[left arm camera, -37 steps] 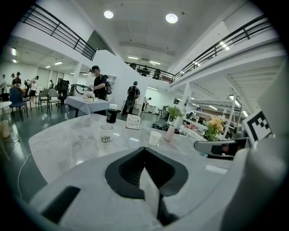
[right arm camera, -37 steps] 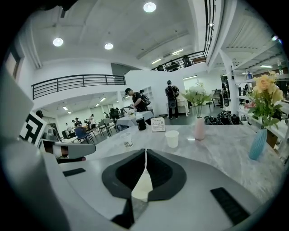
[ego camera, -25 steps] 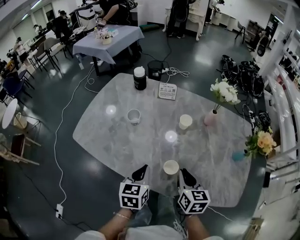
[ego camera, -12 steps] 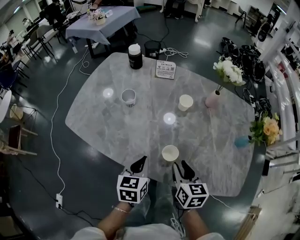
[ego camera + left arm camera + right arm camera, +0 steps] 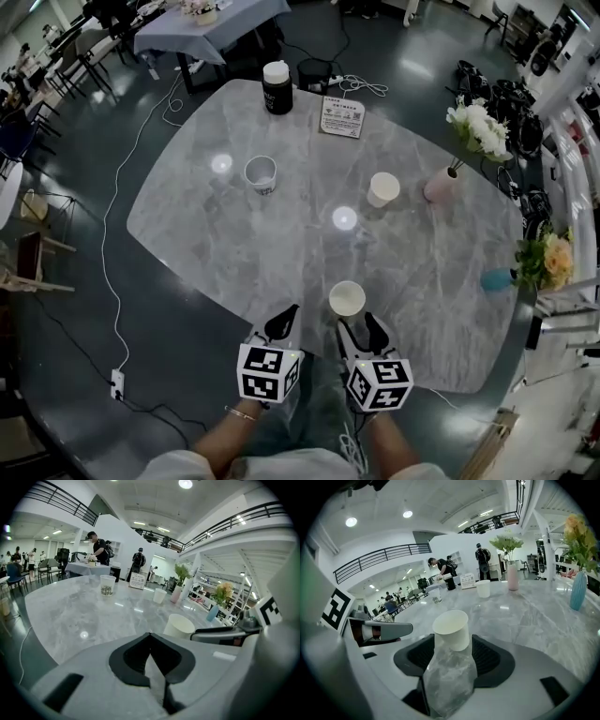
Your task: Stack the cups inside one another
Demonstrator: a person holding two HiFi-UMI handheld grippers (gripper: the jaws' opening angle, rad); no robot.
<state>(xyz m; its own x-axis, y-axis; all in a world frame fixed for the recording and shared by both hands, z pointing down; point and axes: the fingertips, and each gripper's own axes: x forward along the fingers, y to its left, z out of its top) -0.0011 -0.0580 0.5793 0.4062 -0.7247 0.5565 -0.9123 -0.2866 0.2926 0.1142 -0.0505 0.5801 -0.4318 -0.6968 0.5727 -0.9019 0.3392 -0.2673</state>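
Observation:
Three cups stand on the marble table: a patterned cup at the back left, a cream cup at the back right, and a cream cup near the front edge. My right gripper is just behind the near cup. Its jaws are opening, the cup's base stands at their mouth, and the pads do not press on it. My left gripper hangs to the left of that cup, its tips together with nothing held.
At the table's far edge stand a black canister with a white lid and a sign card. A pink vase with white flowers and a blue vase stand at the right. The front table edge runs right below both grippers.
The right gripper's jaws have spread from shut to wide apart behind the near cup. Both grippers have sunk toward the table's front edge. The cups have not moved.

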